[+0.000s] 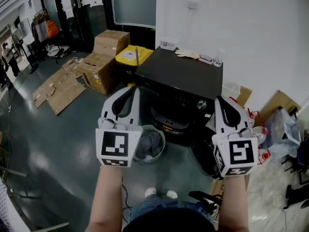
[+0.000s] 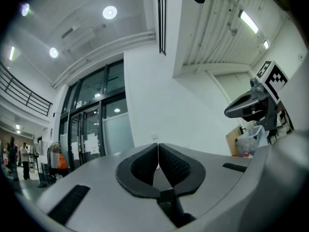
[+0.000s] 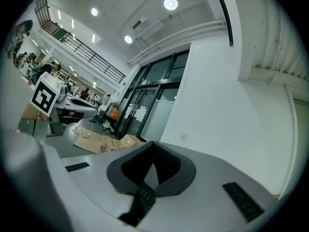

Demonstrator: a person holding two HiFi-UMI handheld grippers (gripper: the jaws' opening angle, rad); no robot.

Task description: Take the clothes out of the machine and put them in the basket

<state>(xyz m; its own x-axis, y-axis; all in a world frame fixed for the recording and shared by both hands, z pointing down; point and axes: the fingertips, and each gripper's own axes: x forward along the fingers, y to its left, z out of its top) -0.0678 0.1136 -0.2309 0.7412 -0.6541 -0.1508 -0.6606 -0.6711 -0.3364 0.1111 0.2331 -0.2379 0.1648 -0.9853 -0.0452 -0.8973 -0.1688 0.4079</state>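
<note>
Left tongs (image 2: 158, 145) are sitting pressed together with nothing between the pads. Right tongs (image 3: 153, 145) are also pressed together and pinching nothing. In the head view both are pointing forward, side by side and well apart, at about the same height, with marker cubes facing the camera. Bare forearms (image 1: 105, 202) are reaching up from the bottom edge, and white shoes (image 1: 161, 193) are standing on the dark floor (image 1: 58, 144) below.

Just beyond the shoes, between the two tongs but nearer the left one, a round pale basket (image 1: 162, 138) is standing on the floor, holding grey clothes (image 1: 148, 146). Just behind it the black machine (image 1: 178, 76) is standing against the white wall (image 1: 231, 28), its dark round door (image 1: 203, 154) hanging open at the front right. The drum is too dark to tell what is inside. Pale gloves (image 1: 187, 53) are lying on the machine's top near the wall.

Left of the machine a yellow bin (image 1: 130, 56) is standing, with cardboard boxes (image 1: 104, 57) beside it and flattened cardboard (image 1: 58, 88) lying further left. Plastic bags (image 1: 280, 129) are piling up at far right.
</note>
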